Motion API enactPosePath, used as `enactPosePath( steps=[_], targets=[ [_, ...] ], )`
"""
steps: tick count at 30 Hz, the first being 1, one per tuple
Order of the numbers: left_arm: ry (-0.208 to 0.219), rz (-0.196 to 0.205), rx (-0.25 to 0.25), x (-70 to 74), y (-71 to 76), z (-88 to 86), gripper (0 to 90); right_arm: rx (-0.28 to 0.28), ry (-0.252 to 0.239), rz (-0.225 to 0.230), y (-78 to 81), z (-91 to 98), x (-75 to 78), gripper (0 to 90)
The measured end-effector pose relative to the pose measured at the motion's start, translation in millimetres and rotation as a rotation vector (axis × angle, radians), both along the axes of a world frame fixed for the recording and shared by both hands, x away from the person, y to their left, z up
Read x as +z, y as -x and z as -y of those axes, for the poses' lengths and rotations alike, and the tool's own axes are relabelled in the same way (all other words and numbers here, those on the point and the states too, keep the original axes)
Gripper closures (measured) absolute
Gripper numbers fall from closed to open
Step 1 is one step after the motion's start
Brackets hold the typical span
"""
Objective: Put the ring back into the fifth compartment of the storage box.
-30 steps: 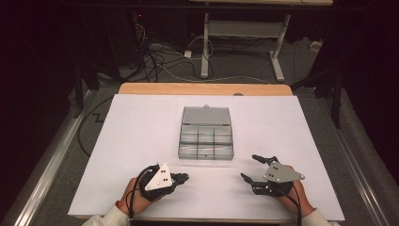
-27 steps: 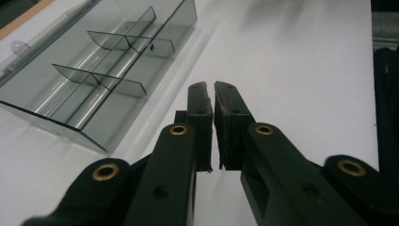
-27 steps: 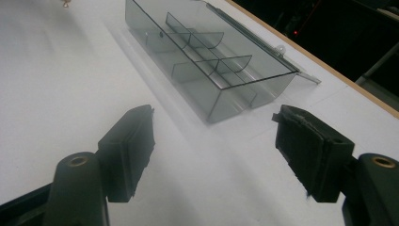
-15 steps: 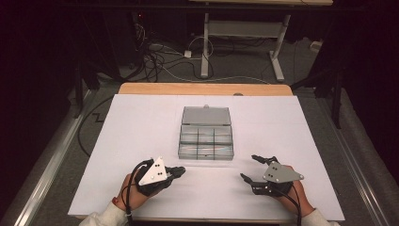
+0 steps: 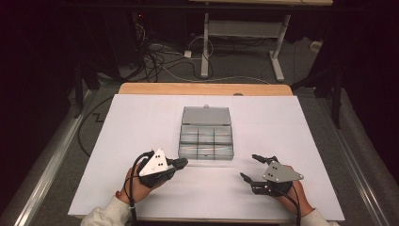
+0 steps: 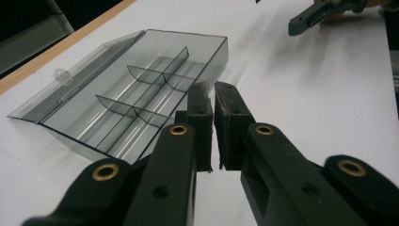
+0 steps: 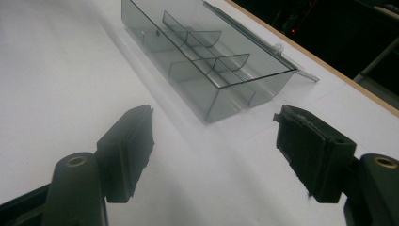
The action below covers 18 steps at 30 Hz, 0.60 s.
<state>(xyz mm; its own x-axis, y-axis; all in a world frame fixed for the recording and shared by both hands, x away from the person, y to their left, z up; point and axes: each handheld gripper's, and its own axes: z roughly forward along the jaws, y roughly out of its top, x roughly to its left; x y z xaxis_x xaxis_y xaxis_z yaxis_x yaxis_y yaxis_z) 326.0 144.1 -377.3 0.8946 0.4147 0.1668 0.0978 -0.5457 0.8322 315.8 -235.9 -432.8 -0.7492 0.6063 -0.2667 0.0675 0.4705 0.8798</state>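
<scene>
L claw (image 5: 182, 162) closed, empty; R claw (image 5: 250, 167) wide open, empty; box (image 5: 206, 138) lid hinge half-hidden.

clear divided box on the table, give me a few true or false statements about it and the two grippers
1. The clear divided box is open, its lid lying flat behind it. True.
2. The compartments hold screws. False: every compartment seen in both gripper views is empty.
3. The left gripper has its jaws close together with nothing between them. True.
4. The right gripper is clamped on the box wall. False: its jaws stand wide apart over bare white table, clear of the box.
5. The box sits at the table's left edge. False: it sits near the middle, between the two grippers and a little beyond them.
</scene>
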Motion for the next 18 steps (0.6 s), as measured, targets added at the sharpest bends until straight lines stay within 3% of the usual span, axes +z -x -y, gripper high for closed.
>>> enactPosePath(
  steps=[18],
  targets=[
    [0.014, 0.014, 0.018, 4.9, -18.3, 9.2, 83.5, 0.008, 0.012, -0.008, 0.2, -1.8, -2.0, 27.7]
  ],
)
